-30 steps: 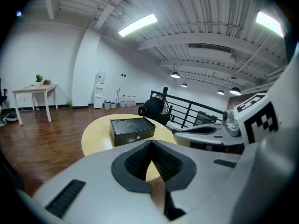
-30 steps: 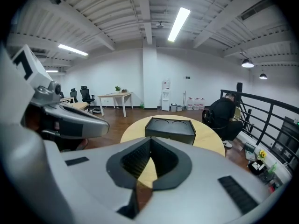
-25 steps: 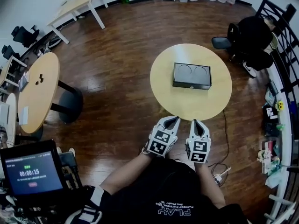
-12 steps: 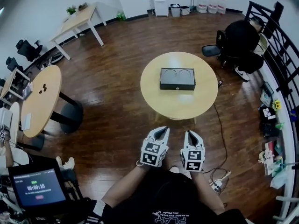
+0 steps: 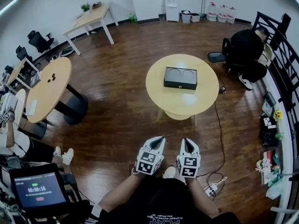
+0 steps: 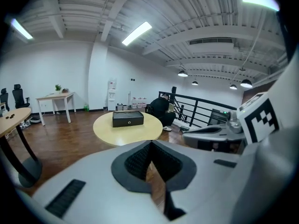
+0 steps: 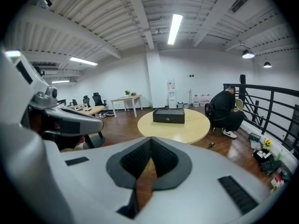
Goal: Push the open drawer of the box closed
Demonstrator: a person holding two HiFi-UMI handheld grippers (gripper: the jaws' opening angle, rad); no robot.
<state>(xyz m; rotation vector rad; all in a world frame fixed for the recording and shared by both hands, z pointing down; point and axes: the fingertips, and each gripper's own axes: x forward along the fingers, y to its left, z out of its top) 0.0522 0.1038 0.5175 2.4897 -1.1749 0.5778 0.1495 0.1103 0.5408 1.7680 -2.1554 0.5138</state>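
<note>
A black box (image 5: 180, 78) with two round recesses in its top sits on the round yellow table (image 5: 182, 101). Its drawer front with a small knob faces me and looks flush with the box body. The same box (image 6: 127, 119) (image 7: 168, 115) shows small and far in both gripper views. My left gripper (image 5: 160, 138) (image 6: 150, 146) and right gripper (image 5: 185, 140) (image 7: 150, 141) hang side by side over the wooden floor, well short of the table. Both are shut with nothing between their fingers, tips pointing toward the table.
A person in black sits on a chair (image 5: 245, 50) right of the table, by a black railing (image 5: 280, 55). Another round table (image 5: 49, 94) stands at the left. A cable (image 5: 218, 139) runs across the floor from the table. A timer screen (image 5: 39, 190) is at lower left.
The table and box now lie farther from both grippers, which sit lower in the head view over bare floor. Both grippers stay shut and side by side.
</note>
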